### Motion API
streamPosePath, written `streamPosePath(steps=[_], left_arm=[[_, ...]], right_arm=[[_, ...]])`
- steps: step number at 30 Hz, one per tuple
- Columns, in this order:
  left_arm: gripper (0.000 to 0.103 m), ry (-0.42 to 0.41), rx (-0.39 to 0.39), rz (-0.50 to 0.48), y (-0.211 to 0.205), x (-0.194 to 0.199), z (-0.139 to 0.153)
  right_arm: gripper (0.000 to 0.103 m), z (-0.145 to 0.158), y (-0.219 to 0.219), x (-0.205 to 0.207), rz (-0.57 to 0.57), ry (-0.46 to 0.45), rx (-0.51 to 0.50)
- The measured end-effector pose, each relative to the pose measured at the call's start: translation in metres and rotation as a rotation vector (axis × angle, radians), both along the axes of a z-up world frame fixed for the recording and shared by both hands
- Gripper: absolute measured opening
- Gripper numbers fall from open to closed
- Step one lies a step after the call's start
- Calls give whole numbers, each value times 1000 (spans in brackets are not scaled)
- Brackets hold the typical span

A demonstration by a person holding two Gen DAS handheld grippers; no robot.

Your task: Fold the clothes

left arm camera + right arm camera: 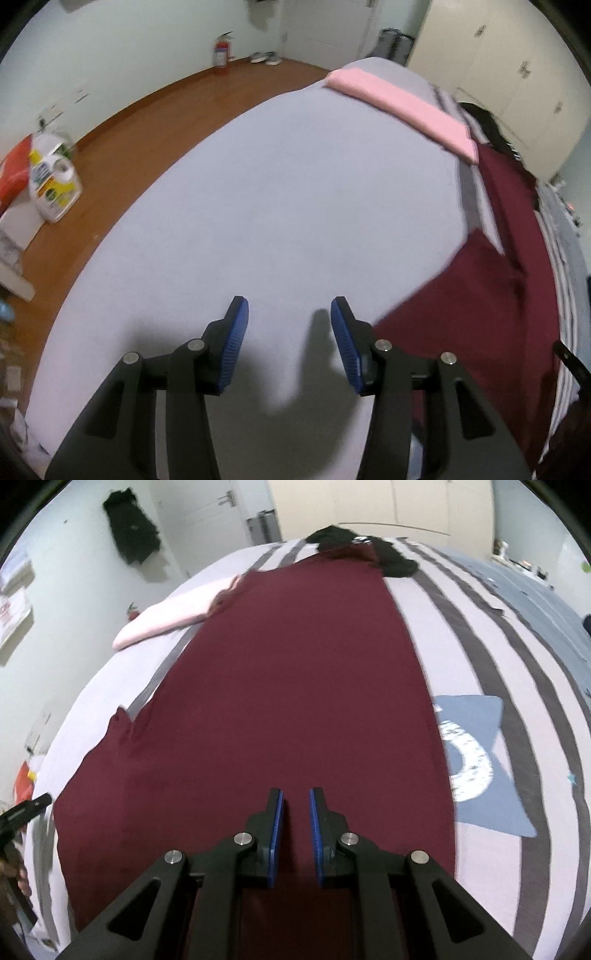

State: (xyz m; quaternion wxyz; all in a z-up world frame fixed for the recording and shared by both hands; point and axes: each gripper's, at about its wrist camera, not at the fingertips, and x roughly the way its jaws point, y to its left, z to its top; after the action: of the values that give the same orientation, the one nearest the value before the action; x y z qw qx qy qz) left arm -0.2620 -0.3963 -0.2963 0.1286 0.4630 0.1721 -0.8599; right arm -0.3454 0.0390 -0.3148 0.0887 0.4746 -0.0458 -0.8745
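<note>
A maroon garment [288, 683] lies spread flat and long on the bed, and its left edge shows in the left wrist view [480, 295]. My right gripper [296, 797] hovers over its near end, pads a narrow gap apart with nothing between them. My left gripper [289, 306] is open over the bare pale sheet [258, 184], just left of the garment's edge, holding nothing. A folded pink garment [399, 107] lies at the far side of the bed. A black garment [369, 550] is heaped beyond the maroon one.
The bed cover is grey-striped [480, 646] with a blue patch bearing a white ring [476, 760] on the right. On the brown floor to the left stand a detergent jug [55, 184] and a fire extinguisher [220, 51]. Wardrobe doors [517, 74] stand behind the bed.
</note>
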Motion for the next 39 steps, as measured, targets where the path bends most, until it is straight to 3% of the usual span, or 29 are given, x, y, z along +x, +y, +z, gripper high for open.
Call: streamPosePath(steps=[4, 14, 18, 22, 23, 25, 31, 39], left_arm=[[44, 37, 57, -76, 20, 0, 9], [45, 1, 49, -106, 40, 10, -10], [59, 33, 109, -108, 37, 14, -22], [61, 25, 68, -125, 46, 9, -20], [58, 30, 70, -119, 44, 12, -19], [39, 40, 76, -109, 42, 13, -19], [7, 39, 78, -150, 50, 3, -16], [5, 55, 40, -159, 56, 4, 2]], right_arm=[[13, 5, 7, 2, -7, 3, -2], [13, 9, 19, 21, 9, -5, -8], [15, 11, 28, 29, 0, -4, -12], [16, 14, 37, 36, -3, -1, -10], [16, 15, 39, 38, -4, 0, -10], [16, 17, 43, 41, -4, 3, -9], [16, 18, 47, 48, 0, 2, -2], [16, 19, 47, 50, 0, 2, 1]])
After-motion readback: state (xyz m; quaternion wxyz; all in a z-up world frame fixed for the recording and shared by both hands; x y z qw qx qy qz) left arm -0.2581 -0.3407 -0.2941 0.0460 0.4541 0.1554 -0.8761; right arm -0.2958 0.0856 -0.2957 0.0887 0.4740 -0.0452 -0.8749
